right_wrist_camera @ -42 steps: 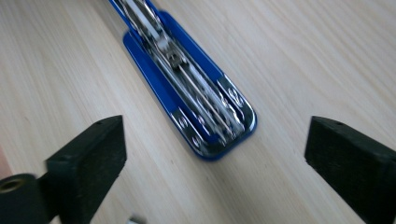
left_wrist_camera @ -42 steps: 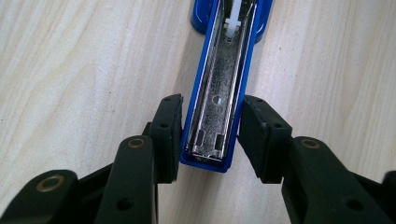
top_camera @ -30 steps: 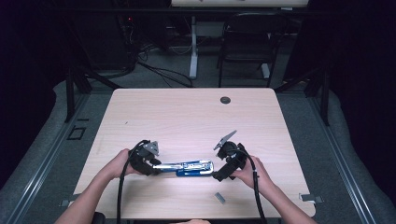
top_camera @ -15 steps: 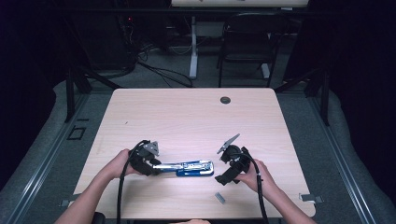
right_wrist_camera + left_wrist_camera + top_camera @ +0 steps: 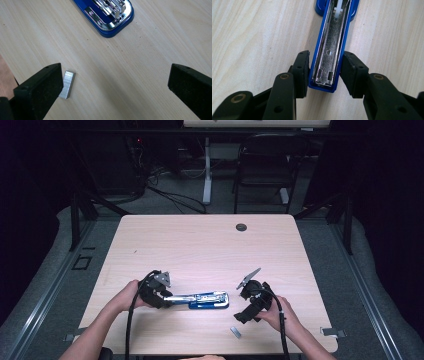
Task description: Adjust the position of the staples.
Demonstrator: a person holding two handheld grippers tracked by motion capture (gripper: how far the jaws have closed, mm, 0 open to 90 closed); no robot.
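High view: the right gripper (image 5: 242, 316) has drawn back from the stapler (image 5: 207, 300) toward the staple strip (image 5: 235, 332) near the table (image 5: 200, 245) front edge; loading judged next.

Left gripper view: the left gripper (image 5: 325, 71) pinches the opened stapler's rear.

Right gripper view: jaws spread, strip beside one jaw, open tabletop around.

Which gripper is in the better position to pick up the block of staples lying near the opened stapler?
The right gripper. Its jaws stand wide open and the block of staples lies just beside one of them. The left gripper is shut on the stapler, steadying it.
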